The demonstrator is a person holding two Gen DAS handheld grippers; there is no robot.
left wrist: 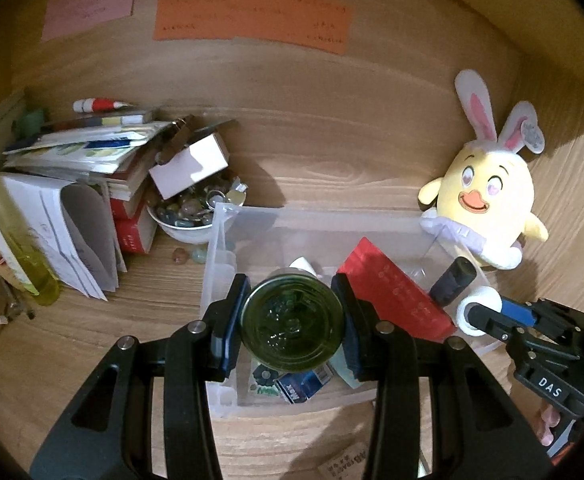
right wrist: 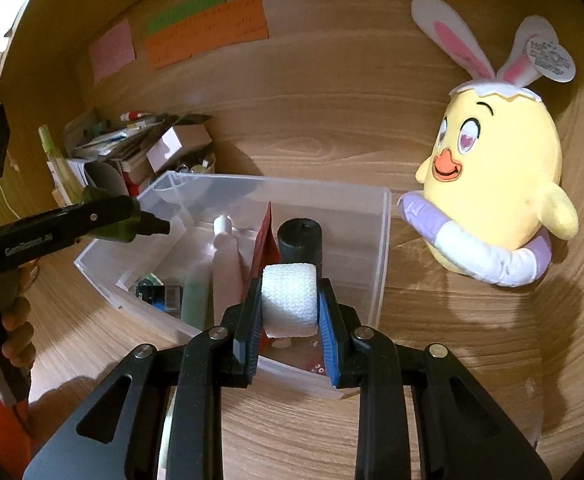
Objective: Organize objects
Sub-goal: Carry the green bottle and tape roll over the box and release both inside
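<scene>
My left gripper (left wrist: 293,322) is shut on a dark green bottle (left wrist: 293,328), seen from its base, held over the clear plastic bin (left wrist: 323,218). The bottle also shows in the right wrist view (right wrist: 112,222), above the bin's left edge. My right gripper (right wrist: 290,312) is shut on a white gauze roll (right wrist: 290,300) over the near right part of the bin (right wrist: 383,240); the roll also shows in the left wrist view (left wrist: 477,310). In the bin lie a red packet (left wrist: 391,288), a black cylinder (right wrist: 300,240), a white tube (right wrist: 226,256) and a small blue box (left wrist: 303,386).
A yellow chick plush with bunny ears (right wrist: 499,176) leans in the right corner. A pile of books and papers (left wrist: 80,168), a white box (left wrist: 190,166) and a bowl of stones (left wrist: 190,216) stand at the left. Coloured notes (left wrist: 248,18) hang on the back wall.
</scene>
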